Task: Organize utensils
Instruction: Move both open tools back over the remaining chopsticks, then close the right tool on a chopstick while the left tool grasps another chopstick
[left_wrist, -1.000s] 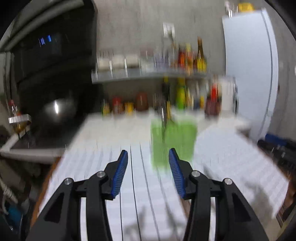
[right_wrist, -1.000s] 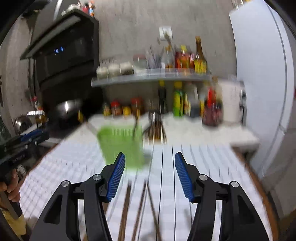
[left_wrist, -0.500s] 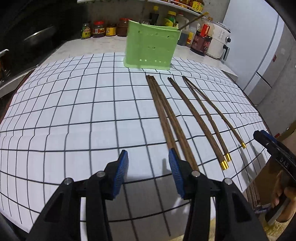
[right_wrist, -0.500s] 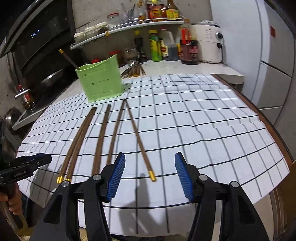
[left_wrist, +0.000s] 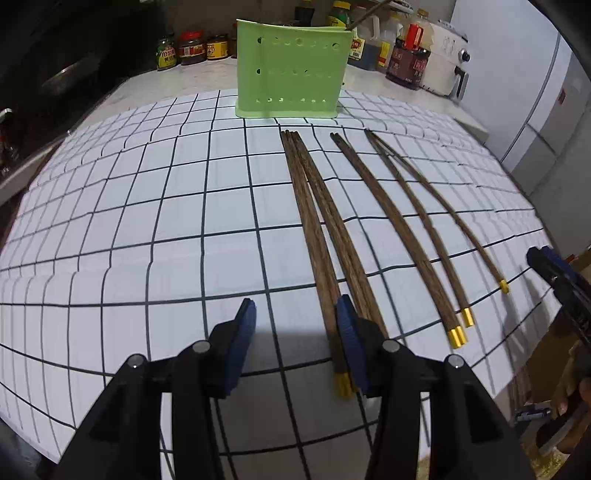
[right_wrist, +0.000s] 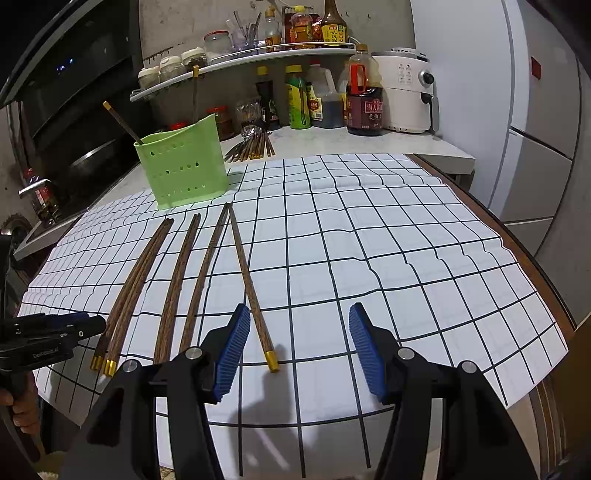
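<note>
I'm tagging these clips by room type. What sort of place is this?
Most likely a home kitchen: sauce bottles and jars crowd the counter and a shelf, a white air fryer sits beside them, and a green utensil holder stands by chopsticks on a gridded mat.

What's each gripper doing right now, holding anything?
Left gripper: open, empty, beside the leftmost chopstick pair.
Right gripper: open, empty, over the rightmost chopstick.

Our right tongs (right_wrist: 295, 343) hang open above the gridded table (right_wrist: 388, 229). Near their left pad lies one chopstick (right_wrist: 251, 288). The green holder (right_wrist: 183, 166) stands far left.
</note>
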